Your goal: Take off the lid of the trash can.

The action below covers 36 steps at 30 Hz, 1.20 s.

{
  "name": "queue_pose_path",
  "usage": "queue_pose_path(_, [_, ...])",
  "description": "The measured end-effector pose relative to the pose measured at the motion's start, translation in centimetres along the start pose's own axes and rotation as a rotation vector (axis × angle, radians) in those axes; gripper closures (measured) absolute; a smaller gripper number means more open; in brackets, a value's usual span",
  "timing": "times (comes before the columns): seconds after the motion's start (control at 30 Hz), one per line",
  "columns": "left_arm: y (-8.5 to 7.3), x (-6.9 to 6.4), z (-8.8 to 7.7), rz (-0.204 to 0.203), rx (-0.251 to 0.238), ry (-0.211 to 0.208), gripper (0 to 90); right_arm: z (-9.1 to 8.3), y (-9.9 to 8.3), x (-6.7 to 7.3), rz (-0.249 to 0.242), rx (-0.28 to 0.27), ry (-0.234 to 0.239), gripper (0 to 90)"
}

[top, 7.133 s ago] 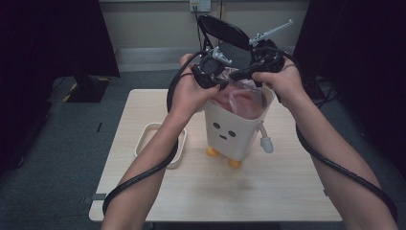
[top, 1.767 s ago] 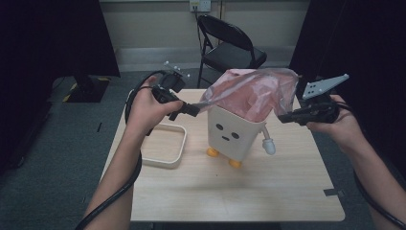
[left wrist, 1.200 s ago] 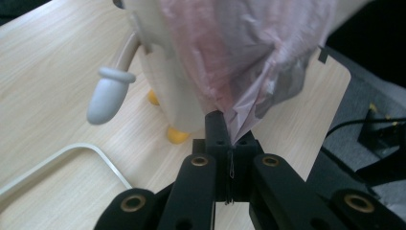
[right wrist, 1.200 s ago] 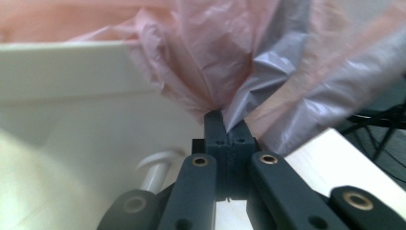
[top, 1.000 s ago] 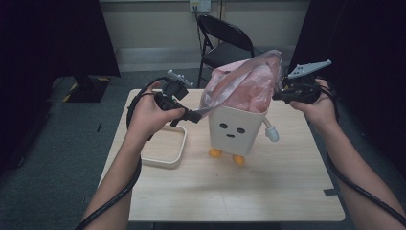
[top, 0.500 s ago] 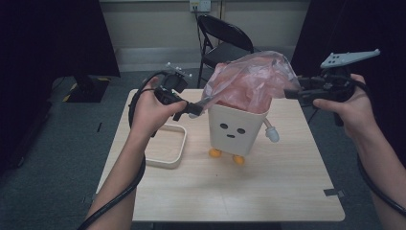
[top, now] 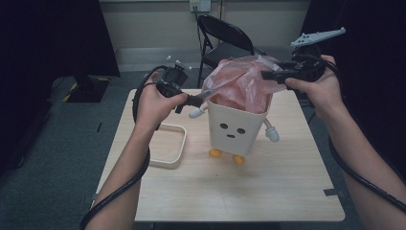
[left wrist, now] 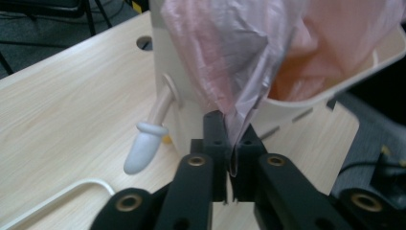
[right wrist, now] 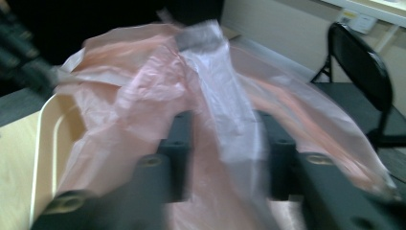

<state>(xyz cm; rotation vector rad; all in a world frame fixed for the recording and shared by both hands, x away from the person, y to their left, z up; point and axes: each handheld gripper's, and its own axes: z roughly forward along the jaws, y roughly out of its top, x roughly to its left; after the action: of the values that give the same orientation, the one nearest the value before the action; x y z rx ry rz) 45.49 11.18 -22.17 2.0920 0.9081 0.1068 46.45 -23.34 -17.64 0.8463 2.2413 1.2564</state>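
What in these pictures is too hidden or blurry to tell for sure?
- Inside of the bin: high view, the pink bag covers its opening.
- Right gripper: right gripper view, motion blur; its jaws have just been closing with bag film between them, but whether the pads press it is unclear.
- Bin's face: left gripper view, turned away, cut off by the top edge.
- Tray: high view, the left forearm hides part of its rim.

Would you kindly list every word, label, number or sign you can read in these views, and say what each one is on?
No readable text anywhere.
The cream bin bears only a drawn face, two dots and a short mouth, no letters.
The pink plastic bag is unprinted.
The wall outlet plate has marks too small to read.
The folding chair shows no label.
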Motion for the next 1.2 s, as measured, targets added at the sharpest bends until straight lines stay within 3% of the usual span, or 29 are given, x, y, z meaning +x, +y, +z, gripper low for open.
queue_pose_path(0.03, [0.0, 0.1, -0.1, 0.006, -0.026, 0.021, 79.5, 0.3, -0.1, 0.0, -0.004, 0.005, 0.021, 66.6])
queue_pose_path(0.1, [0.0, 0.1, -0.2, 0.045, -0.075, 0.031, 54.4, 0.4, -0.3, 0.3, -0.025, 0.011, 0.103, 80.0])
queue_pose_path(0.23, [0.1, -0.4, -0.9, 0.037, -0.123, 0.056, 32.3, -0.1, -0.5, 1.4, -0.084, 0.038, 0.167, 85.6])
queue_pose_path(0.3, [0.1, -0.9, -1.4, 0.031, -0.134, 0.069, 30.2, -0.6, -0.5, 2.5, -0.141, 0.040, 0.210, 86.1])
queue_pose_path(0.4, [-0.1, -1.5, -2.2, 0.026, -0.128, 0.085, 27.1, -1.6, -0.6, 4.2, -0.201, 0.040, 0.237, 86.5])
queue_pose_path(0.53, [-0.1, -2.6, -2.9, 0.044, -0.141, 0.093, 24.8, -2.8, -1.0, 5.8, -0.249, 0.044, 0.262, 86.8])
queue_pose_path(0.67, [-0.1, -4.0, -2.5, 0.080, -0.117, 0.065, 28.6, -3.3, -2.1, 6.3, -0.243, 0.054, 0.295, 87.0])
queue_pose_path(0.73, [0.0, -4.5, -2.0, 0.098, -0.111, 0.044, 28.9, -3.1, -2.8, 6.3, -0.233, 0.071, 0.302, 87.1])
queue_pose_path(0.8, [0.3, -4.8, -1.5, 0.120, -0.106, 0.051, 28.9, -2.8, -3.4, 6.3, -0.216, 0.082, 0.329, 87.1])
queue_pose_path(0.87, [0.7, -5.1, -1.0, 0.121, -0.105, 0.031, 28.7, -2.5, -3.8, 6.5, -0.229, 0.097, 0.349, 87.3])
queue_pose_path(1.2, [1.6, -7.2, 0.4, 0.159, -0.080, -0.012, 27.7, -0.8, -5.5, 7.3, -0.238, 0.168, 0.349, 87.3])
